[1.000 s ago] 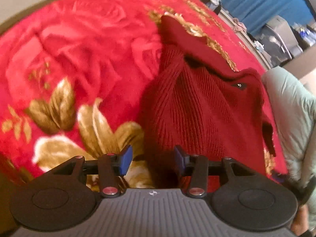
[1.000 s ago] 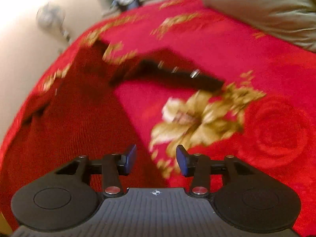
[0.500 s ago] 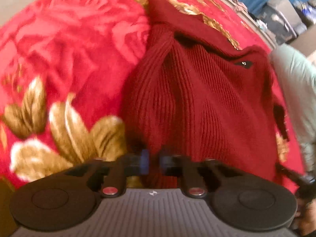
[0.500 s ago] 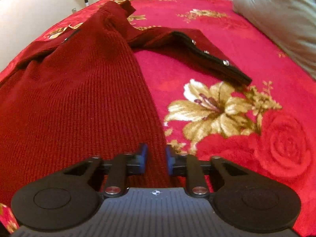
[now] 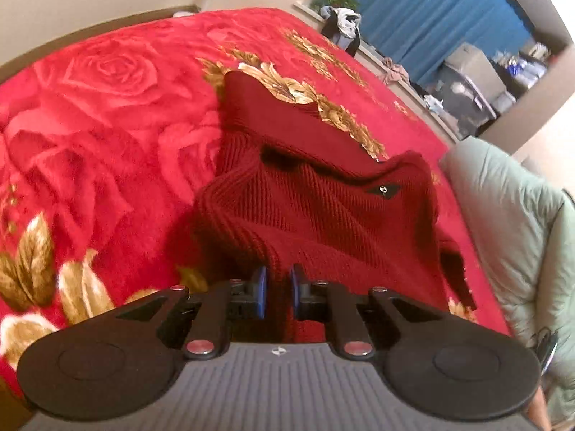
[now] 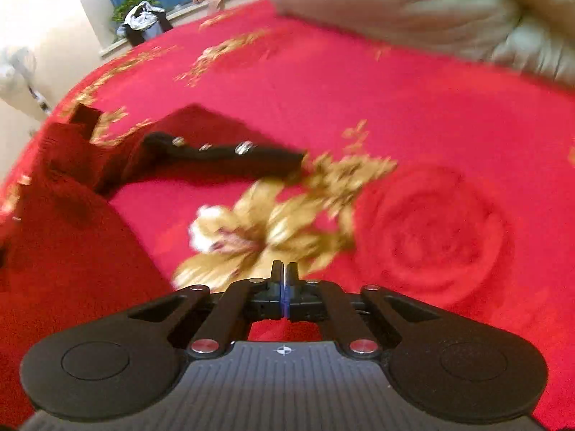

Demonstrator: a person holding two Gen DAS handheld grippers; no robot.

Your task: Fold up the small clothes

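A dark red knitted cardigan lies on the red floral blanket. My left gripper is shut on the cardigan's near hem and lifts it, so the knit bunches toward the collar. In the right wrist view the cardigan is at the left, with its black button band stretched across the blanket. My right gripper is shut with its pads together; no fabric shows between them, and the cardigan's edge lies to its left.
A pale green duvet is bunched at the right of the bed; it also shows at the top right of the right wrist view. Beyond the bed are a windowsill with clothes, blue curtains and a wall.
Both grippers were open a second ago and closed at the cardigan's near hem. The left has lifted the hem. The right has shut fully and shifted right, off the knit.
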